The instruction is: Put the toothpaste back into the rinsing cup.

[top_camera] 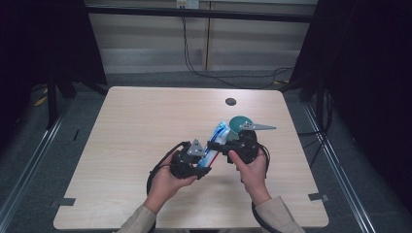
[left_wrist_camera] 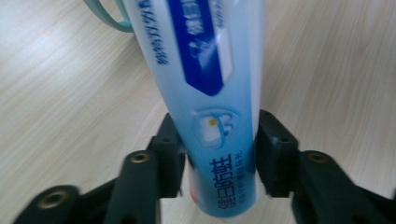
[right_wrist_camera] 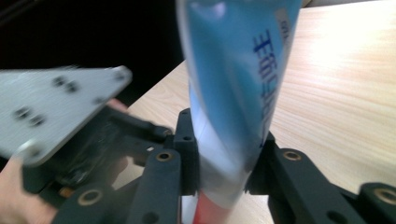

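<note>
The high view looked forward and down on the bench (top_camera: 145,126) from above the person's side. Both gripper views sat close behind their own fingers, sharing the tube (left_wrist_camera: 205,93) and bench.

Two grippers are held low over the counter, close together, one in each hand. The left gripper (top_camera: 203,156) is pointed up and to the right; its jaws are set apart a little. The right gripper (top_camera: 217,146) is pointed left, and its jaws are pressed tight. Both sleeves are seen at the bottom edge.
</note>
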